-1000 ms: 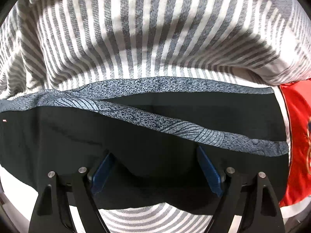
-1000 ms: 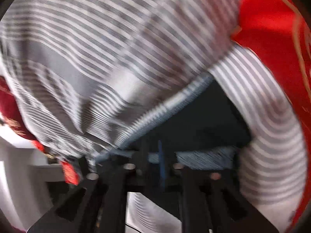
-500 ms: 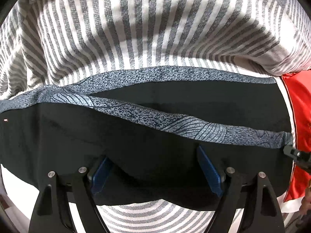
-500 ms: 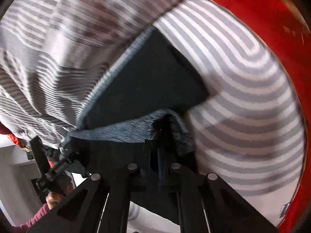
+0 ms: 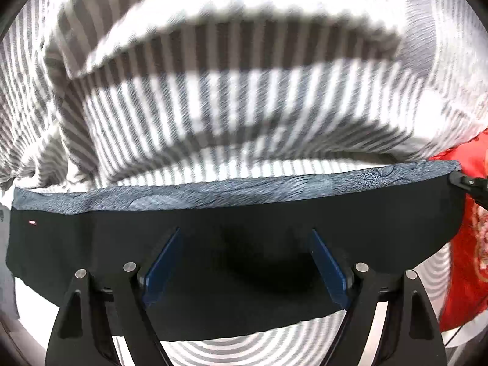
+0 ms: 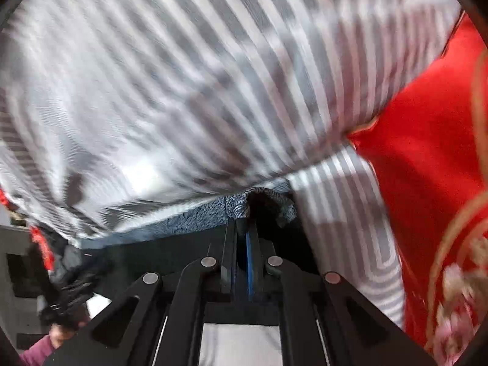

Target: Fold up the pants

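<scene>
Left gripper (image 5: 244, 262), bottom centre of the left wrist view: fingers spread wide over the black pants (image 5: 231, 280), nothing pinched between the blue pads (image 5: 328, 270). The pants lie stretched across the lower frame, patterned blue-grey waistband (image 5: 213, 193) along their far edge. Right gripper (image 6: 242, 228): jaws fully closed, clamping the waistband's bunched end. Beyond, a grey-striped sheet (image 5: 244, 106); red fabric (image 6: 427, 140) at right.
</scene>
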